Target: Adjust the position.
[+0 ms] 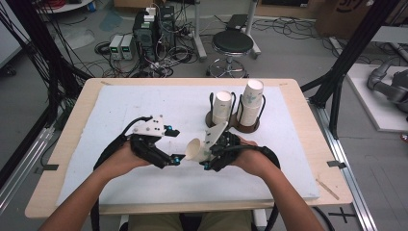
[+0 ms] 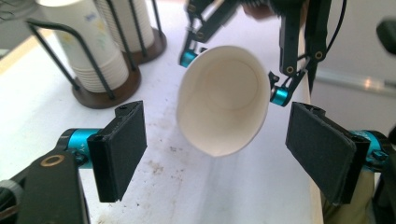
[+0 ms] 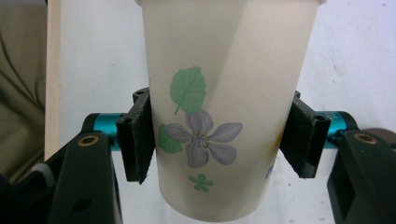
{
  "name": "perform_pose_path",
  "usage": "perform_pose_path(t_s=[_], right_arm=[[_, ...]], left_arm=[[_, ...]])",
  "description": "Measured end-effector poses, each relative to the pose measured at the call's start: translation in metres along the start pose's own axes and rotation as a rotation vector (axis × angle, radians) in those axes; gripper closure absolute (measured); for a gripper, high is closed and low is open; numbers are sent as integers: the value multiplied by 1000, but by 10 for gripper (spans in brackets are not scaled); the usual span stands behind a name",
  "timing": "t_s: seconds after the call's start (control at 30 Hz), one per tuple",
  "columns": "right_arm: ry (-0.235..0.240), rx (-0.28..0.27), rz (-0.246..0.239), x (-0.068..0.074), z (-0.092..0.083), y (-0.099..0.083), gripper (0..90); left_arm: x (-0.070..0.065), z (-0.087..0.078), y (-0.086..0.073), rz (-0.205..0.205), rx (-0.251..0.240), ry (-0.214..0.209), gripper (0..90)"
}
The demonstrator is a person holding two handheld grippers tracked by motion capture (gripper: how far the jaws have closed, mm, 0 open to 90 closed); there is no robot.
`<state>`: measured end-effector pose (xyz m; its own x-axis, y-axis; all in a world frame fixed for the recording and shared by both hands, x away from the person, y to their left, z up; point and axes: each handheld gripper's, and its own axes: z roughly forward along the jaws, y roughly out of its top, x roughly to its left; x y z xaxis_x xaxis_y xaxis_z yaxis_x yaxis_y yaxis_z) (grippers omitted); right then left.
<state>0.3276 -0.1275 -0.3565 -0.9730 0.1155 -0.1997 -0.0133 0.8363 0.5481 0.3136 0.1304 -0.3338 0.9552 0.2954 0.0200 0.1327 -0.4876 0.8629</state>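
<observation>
So the right gripper [image 1: 208, 155] is clamped on a white paper cup with a blue flower print [image 1: 202, 147], tipped sideways above the white mat [image 1: 120, 106]. Its mouth faces the left gripper [image 1: 174, 144], jaws spread wide. Further back, two cup stacks sit in a dark wire holder [image 1: 250, 126].

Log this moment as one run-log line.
right tongs: shut on paper cup, held off the table, mouth toward left | left tongs: open, facing cup mouth, apart | cup stacks: in wire holder
</observation>
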Motion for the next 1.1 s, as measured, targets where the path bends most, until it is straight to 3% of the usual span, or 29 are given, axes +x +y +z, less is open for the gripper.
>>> perform_pose_path(t_s=[0.2, 0.57, 0.8, 1.1], right_arm=[[-10, -132, 111, -3, -8, -26, 361], [-85, -391, 301, 2, -17, -73, 353], [-117, -501, 383, 6, -20, -100, 352], [-163, -597, 431, 13, -26, -117, 350]], left_arm=[[4, -15, -24, -85, -119, 68, 180], [5, -15, -76, -210, -298, 185, 181], [7, -16, -89, -244, -348, 246, 181], [5, -19, -100, -258, -360, 279, 181]])
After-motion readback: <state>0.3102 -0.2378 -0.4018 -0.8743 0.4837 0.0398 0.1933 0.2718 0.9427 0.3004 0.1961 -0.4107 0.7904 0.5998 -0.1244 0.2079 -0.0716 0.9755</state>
